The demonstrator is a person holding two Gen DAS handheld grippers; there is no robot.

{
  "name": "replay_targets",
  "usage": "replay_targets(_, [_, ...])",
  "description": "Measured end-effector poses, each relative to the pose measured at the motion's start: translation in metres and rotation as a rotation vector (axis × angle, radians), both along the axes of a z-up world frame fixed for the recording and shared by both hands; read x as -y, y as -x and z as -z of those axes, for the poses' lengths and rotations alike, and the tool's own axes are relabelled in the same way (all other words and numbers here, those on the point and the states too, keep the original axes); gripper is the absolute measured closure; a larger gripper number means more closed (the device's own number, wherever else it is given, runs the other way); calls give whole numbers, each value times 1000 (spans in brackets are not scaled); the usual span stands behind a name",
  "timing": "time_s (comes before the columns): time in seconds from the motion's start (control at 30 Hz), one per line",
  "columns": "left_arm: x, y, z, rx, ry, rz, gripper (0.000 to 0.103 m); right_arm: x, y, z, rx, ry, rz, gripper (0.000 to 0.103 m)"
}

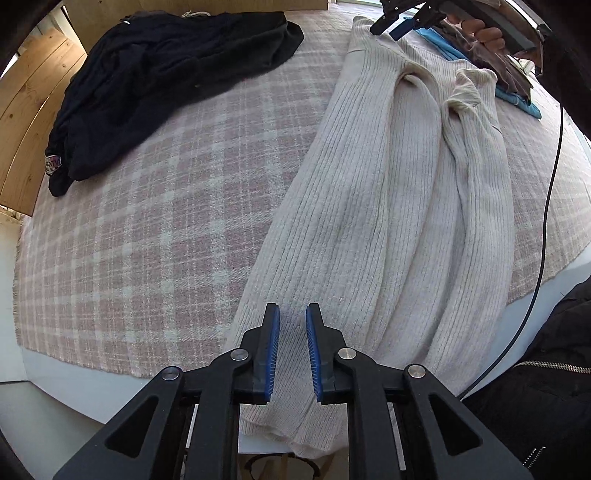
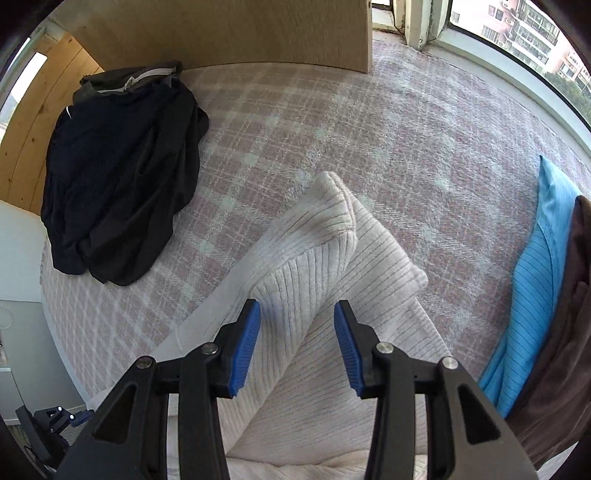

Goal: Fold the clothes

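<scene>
1. Cream ribbed sweater [image 1: 388,206], left wrist view: it runs from the bottom centre of the frame up to the upper right, lying lengthwise on the pink plaid blanket [image 1: 147,229]. Both sleeves are folded inward along the body, and its lower end hangs over the blanket's near edge. The left gripper [image 1: 292,314] hovers above that end with its fingers only slightly apart and nothing between them. Risk: closing here could pinch just the top layer, so the folded sleeve beneath slides out and the fold comes undone. The overhanging end could also drag the knit off the edge.

2. Same view, upper left: a dark heap of clothes [image 1: 155,81] lies well apart from the sweater. At upper right the right gripper [image 1: 388,27] hangs over the sweater's far end.

3. Sweater [image 2: 314,258], right wrist view: a ribbed cuff and a folded band fill the centre and bottom. The right gripper [image 2: 297,314] has its fingers roughly half open and astride a raised ridge of knit, apparently not pressing on it. Risk: the loose, thick knit may bunch instead of lifting flat, and uneven pulls would skew the fold. The blue garment [image 2: 532,295] at the right edge is near enough to be snagged.
</scene>
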State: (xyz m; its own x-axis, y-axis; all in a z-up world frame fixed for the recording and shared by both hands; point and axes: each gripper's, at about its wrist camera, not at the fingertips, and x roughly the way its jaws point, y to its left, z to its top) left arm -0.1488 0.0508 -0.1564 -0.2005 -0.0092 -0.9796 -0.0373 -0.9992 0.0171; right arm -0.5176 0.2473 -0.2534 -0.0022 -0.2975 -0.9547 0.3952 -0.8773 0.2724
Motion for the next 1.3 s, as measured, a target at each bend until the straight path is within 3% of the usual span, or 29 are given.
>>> replay_targets(0.2, [5, -2, 11, 20, -37, 6, 88, 2, -9, 7, 13, 6, -2, 65])
replay_targets(0.23, [5, -2, 11, 20, -39, 8, 88, -1, -10, 7, 8, 22, 8, 69])
replay_targets(0.27, [4, -2, 11, 21, -35, 12, 88, -3, -11, 7, 2, 37, 19, 89])
replay_targets(0.3, [3, -2, 12, 22, -32, 16, 88, -8, -12, 3, 3, 64, 35, 95])
replay_targets(0.4, [1, -2, 13, 19, -22, 26, 88, -32, -19, -12, -4, 153, 103, 95])
replay_targets(0.57, [1, -3, 14, 13, -33, 27, 88, -40, -19, 13, 60, 82, 100, 90])
replay_targets(0.63, [1, -3, 15, 12, -39, 25, 88, -42, -13, 4, 68, 77, 90, 85])
replay_targets(0.73, [-2, -4, 16, 10, -31, 32, 88, -54, -2, -34, -45, 45, 90, 85])
replay_targets(0.8, [-3, -4, 16, 10, -32, 32, 88, -56, 9, -56, -114, 86, 99, 85])
replay_targets(0.9, [-2, -3, 17, 17, -42, 22, 88, -37, 34, -63, -135, 106, 74, 85])
replay_targets(0.97, [-4, -3, 18, 20, -39, 24, 88, -11, 43, -49, -111, 91, 34, 85])
replay_targets(1.13, [-6, -2, 19, 29, -40, 29, 88, -6, 45, 7, -10, -57, 26, 86])
replay_targets(1.17, [-7, -2, 20, 30, -40, 31, 88, -12, 46, 7, 1, -36, 41, 93])
replay_targets(1.23, [-8, -2, 20, 35, -40, 33, 88, -29, 46, 0, 17, 36, 80, 93])
replay_targets(1.3, [-11, -1, 21, 41, -33, 39, 88, -45, 39, -26, -28, 131, 102, 89])
